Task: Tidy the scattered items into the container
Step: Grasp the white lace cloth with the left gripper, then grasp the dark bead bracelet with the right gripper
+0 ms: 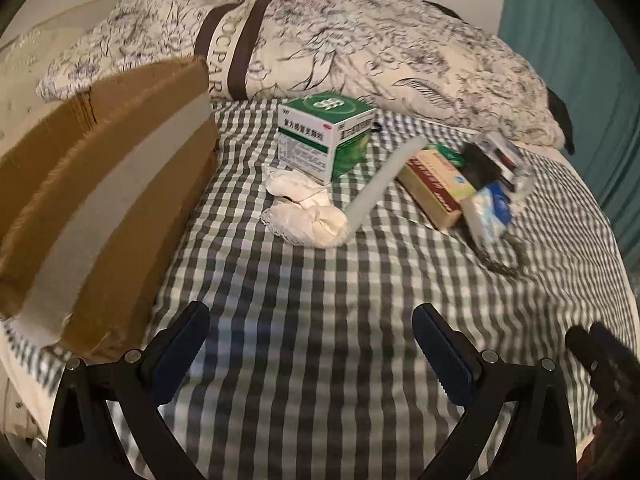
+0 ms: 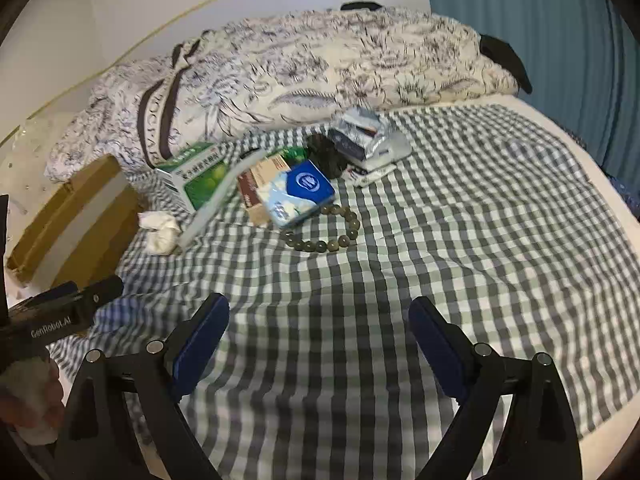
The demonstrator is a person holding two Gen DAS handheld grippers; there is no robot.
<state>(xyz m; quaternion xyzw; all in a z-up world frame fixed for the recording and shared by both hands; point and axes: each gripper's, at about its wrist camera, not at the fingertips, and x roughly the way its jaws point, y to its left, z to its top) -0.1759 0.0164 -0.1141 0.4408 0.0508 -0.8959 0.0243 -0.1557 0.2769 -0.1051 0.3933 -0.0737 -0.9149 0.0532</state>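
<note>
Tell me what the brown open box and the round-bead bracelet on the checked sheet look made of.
Brown open box: corrugated cardboard, matte; raw fibrous edges show on its flaps. Round-bead bracelet: polished stone or glass, perhaps; the greenish-brown beads look smooth with a slight shine, but blur leaves it open.

1. Left gripper [image 1: 311, 336]: black angular frame, dark blue pads on fingers [image 1: 182, 354], round silver screws at the joints.
2. Right gripper [image 2: 319, 330]: same black frame, blue pads, silver screws.
3. Black body, white "GenRobot.AI" lettering.
</note>
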